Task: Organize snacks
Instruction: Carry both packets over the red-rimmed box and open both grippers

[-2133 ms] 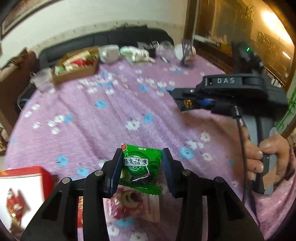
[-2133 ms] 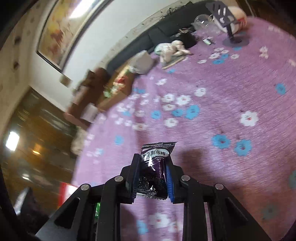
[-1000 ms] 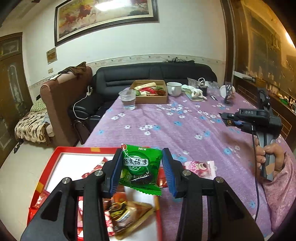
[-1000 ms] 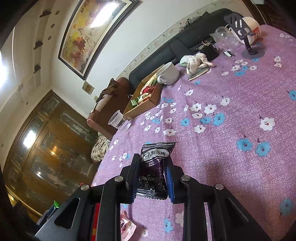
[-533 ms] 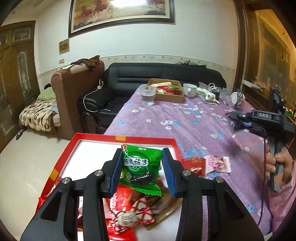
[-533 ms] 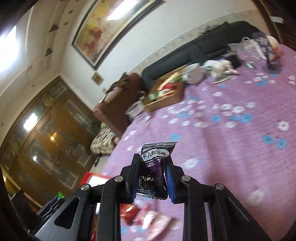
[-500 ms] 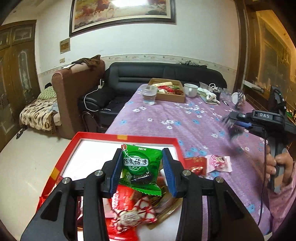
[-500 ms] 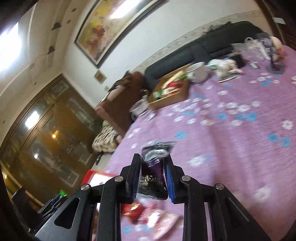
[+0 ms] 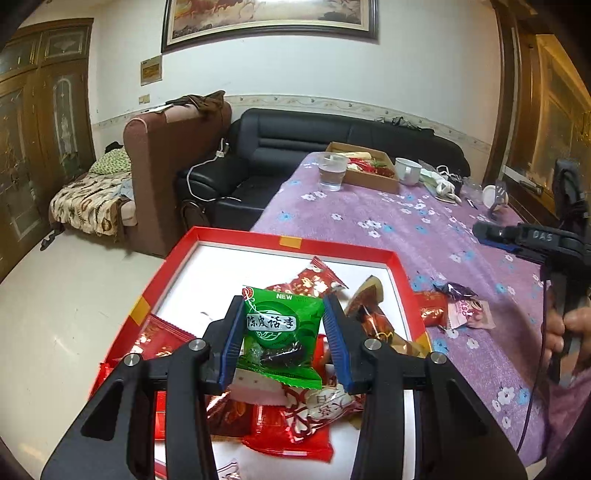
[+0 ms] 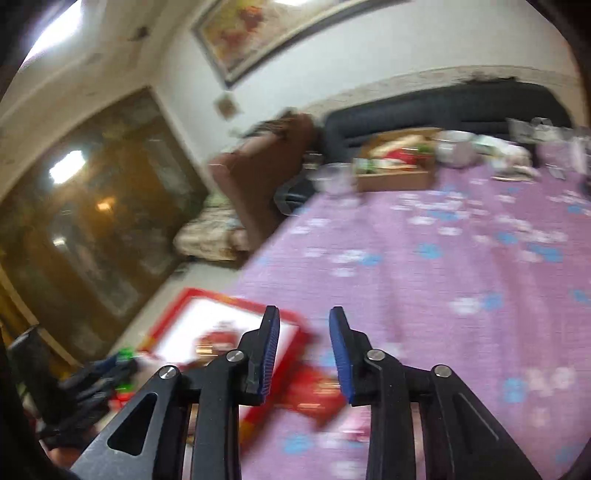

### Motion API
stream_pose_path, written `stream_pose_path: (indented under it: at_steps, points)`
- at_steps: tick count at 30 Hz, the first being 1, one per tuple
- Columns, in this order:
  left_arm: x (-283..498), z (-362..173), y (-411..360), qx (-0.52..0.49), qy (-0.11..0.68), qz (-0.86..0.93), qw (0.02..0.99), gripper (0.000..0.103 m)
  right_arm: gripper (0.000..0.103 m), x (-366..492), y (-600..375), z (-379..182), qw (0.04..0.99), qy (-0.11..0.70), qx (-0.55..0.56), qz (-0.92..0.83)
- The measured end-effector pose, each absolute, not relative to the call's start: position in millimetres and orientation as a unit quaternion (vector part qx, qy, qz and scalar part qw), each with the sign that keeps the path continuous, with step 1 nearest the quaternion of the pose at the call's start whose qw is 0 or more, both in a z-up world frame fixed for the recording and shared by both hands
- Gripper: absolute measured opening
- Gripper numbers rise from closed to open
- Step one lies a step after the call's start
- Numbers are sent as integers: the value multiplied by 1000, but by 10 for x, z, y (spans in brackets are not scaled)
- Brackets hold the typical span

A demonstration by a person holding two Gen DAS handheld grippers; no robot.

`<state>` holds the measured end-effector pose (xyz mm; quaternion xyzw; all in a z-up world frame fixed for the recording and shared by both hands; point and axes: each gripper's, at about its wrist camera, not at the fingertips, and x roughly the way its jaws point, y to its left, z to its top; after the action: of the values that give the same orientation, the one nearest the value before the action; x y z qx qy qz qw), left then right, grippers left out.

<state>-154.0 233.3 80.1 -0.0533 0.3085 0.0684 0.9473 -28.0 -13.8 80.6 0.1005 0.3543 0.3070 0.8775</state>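
Snacks fill the near end of a red tray (image 9: 334, 248) that sits at the table's edge, mostly red wrappers heaped together. Above that heap the left gripper (image 9: 282, 334) pinches a green packet (image 9: 281, 334) between its blue pads, the packet upright with its label facing the camera.

Only the left view shows this grip sharply. It also shows three loose sweets on the cloth just beside the tray's right rim: a dark purple packet (image 9: 455, 290), a pink one (image 9: 469, 314) touching it, and a small red one (image 9: 430, 308). At the right edge a hand (image 9: 565, 330) holds the right gripper's handle, with a cable hanging below it.

The right view is blurred by motion. In it the right gripper (image 10: 304, 354) has its jaws opening with nothing between them. Beyond its fingers lie the tray's corner (image 10: 295, 319) and a smear of red wrappers, with the left gripper dim at the lower left.

A purple cloth (image 9: 424, 229) with white and blue flowers covers the table. At its far end stand a glass (image 9: 332, 171), a cardboard box (image 9: 369, 168) of food, a white cup (image 9: 406, 170) and some small clutter. Behind the table are a black sofa (image 9: 314, 144) and a brown armchair (image 9: 162, 166) against a white wall, a framed painting (image 9: 269, 16) above, and dark wood cabinets on both sides of the room. The floor is pale tile.
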Motion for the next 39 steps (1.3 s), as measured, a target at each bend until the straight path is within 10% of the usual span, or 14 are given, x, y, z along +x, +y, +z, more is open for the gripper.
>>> stream_pose_path:
  at_steps: [8,13,21,39]
  points:
    - [-1454,801,2163,-41,311,43,949,40,31,-20,-199,282,845,461,41,268]
    - [-1432,787,2154,-40,316,45,947,40,51,-115,136,203,837,461,-30,293]
    - [-1410,779,2129,-40,320,39,946,40,35,-136,255,126,851,446,-76,265]
    - [-1475,747,2391,-63,320,64,943,41,27,-85,424,243,670,484,291,482]
